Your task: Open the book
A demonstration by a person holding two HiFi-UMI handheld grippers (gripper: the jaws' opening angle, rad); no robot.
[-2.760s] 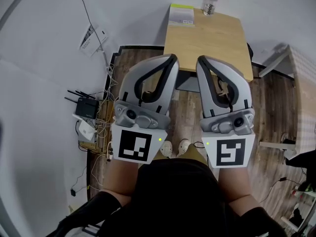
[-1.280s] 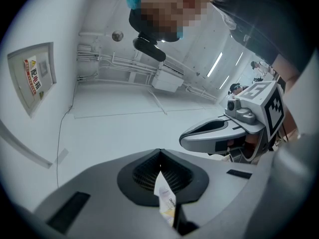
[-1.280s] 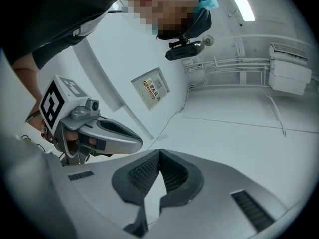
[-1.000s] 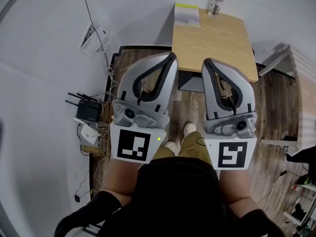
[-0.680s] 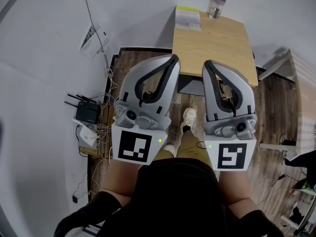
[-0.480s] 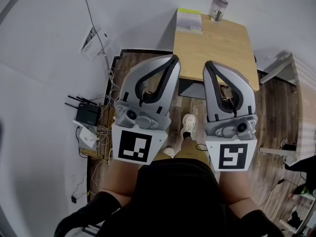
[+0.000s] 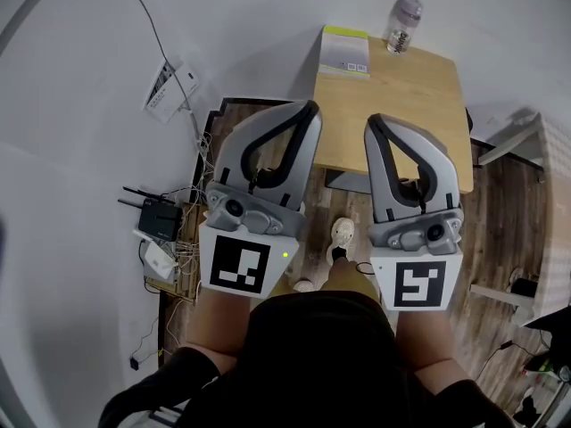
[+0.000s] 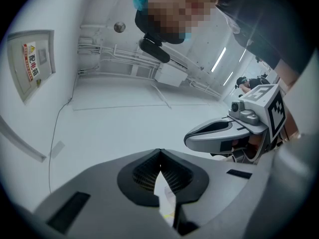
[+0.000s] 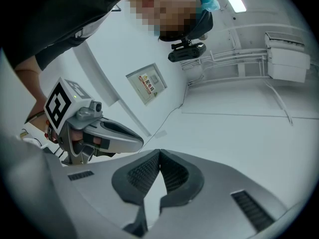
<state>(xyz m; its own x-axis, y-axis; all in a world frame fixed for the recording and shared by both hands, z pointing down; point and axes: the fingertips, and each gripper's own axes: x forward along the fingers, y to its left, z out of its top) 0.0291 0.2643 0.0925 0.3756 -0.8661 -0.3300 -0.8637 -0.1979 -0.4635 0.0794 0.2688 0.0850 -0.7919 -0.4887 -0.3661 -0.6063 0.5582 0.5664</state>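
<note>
My left gripper [image 7: 309,107] and right gripper [image 7: 372,121] are grey, with black bumpy pads [image 8: 144,173] inside the jaws, black-and-white cubes [image 7: 241,266] behind them, and my top [image 7: 317,355] is black.

I note matt light-wood square tabletop [image 7: 393,105], clear plastic bottle [image 7: 403,13], smooth paper-covered yellow-edged book [image 7: 346,52], ribbed black pads [image 8: 142,173] in smooth grey plastic left gripper [image 8: 159,152].

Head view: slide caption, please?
Left gripper and right gripper, both shut, held before a table with book and bottle.
</note>
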